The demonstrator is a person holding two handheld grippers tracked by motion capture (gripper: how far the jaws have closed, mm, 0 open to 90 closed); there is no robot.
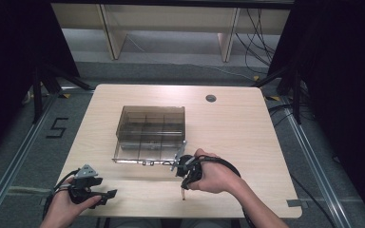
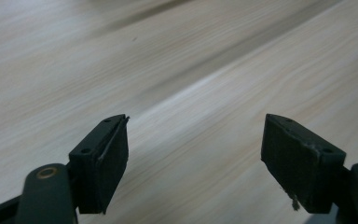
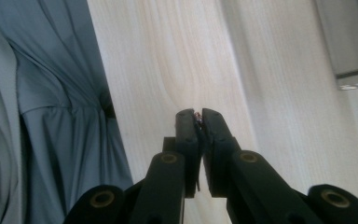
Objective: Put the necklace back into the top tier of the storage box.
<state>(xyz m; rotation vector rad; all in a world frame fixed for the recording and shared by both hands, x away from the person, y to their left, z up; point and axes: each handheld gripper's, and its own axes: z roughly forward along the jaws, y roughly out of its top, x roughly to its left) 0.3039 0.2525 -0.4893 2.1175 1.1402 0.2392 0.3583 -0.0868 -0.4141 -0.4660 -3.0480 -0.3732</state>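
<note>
My right tool [image 1: 184, 184] is pressed together on a very small, thin item [image 3: 198, 115]. In the right gripper view it shows as a sliver between the tips of the jaws, with a reddish-brown glint at the top; it is too small for me to tell what it is. In the high view a thin dark piece hangs below that tool, above the bench [image 1: 247, 128], close to the near edge. My right hand [image 1: 216, 173] wraps around the tool's body, and its black cable loops over the back of the hand.

My left tool [image 1: 105, 195] is spread wide with nothing between its jaws. In the left gripper view the two black pads [image 2: 105, 161] stand well apart over bare pale wood grain. I hold this tool at the near left corner of the bench, well apart from the right one, with its grey three-cornered plate [image 1: 86, 170] on top.

Just beyond my right tool sits a smoky, see-through plastic box [image 1: 151, 126], near the middle of the bench. Inner walls divide it into compartments. Its lid [image 1: 145, 153] lies open and flat toward me, and the lid's near right corner is just beside my right tool. Whether they touch, I cannot tell.

A small round grommet hole [image 1: 211, 98] sits near the far edge of the bench. In the right gripper view, grey fabric [image 3: 42, 116] of my clothing hangs along one side, next to the bench edge.
</note>
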